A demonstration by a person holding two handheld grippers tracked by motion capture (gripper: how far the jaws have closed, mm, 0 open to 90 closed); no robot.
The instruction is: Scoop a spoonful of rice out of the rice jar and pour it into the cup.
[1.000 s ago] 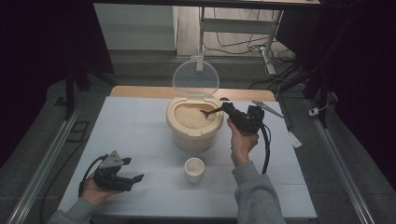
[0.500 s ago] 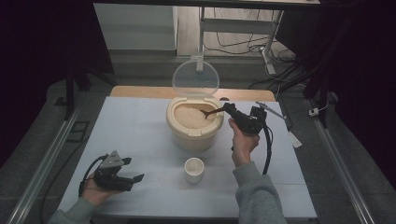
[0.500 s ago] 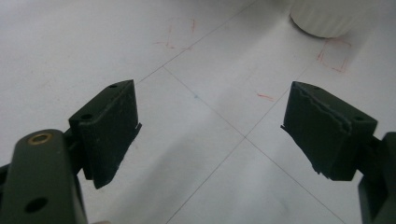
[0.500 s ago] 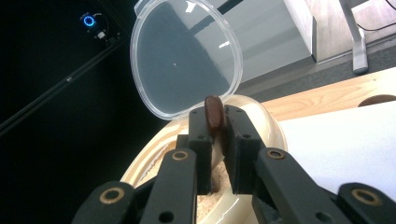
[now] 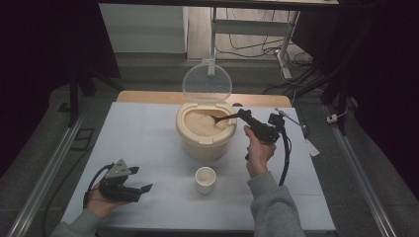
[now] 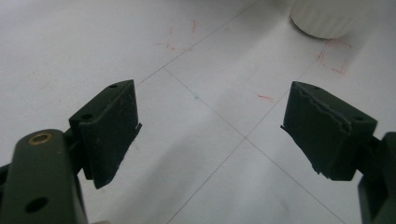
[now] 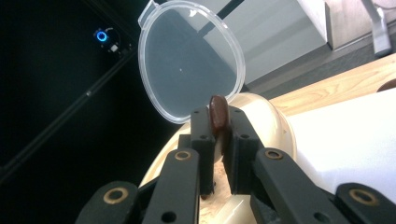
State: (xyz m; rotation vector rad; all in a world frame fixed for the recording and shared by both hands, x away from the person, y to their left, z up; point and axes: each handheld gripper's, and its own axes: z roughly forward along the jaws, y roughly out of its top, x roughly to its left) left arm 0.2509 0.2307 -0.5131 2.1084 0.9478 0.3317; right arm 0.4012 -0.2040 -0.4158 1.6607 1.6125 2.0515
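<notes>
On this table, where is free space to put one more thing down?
Bare table lies between the rice container and the left edge, above the left gripper. The right front corner is bare too. It is crowded around the small cup and right gripper.

High view: dim, dark surroundings, evenly lit white table [image 5: 148, 133], soft overall. Left gripper view: bright, table washed out, near jaws blurred. Right gripper view: sharp foreground, dark background, glare on the clear lid [image 7: 187, 60].

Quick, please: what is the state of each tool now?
Left tool: open, holding nothing.
Right tool: closed on the brown spoon in the rice container.
</notes>
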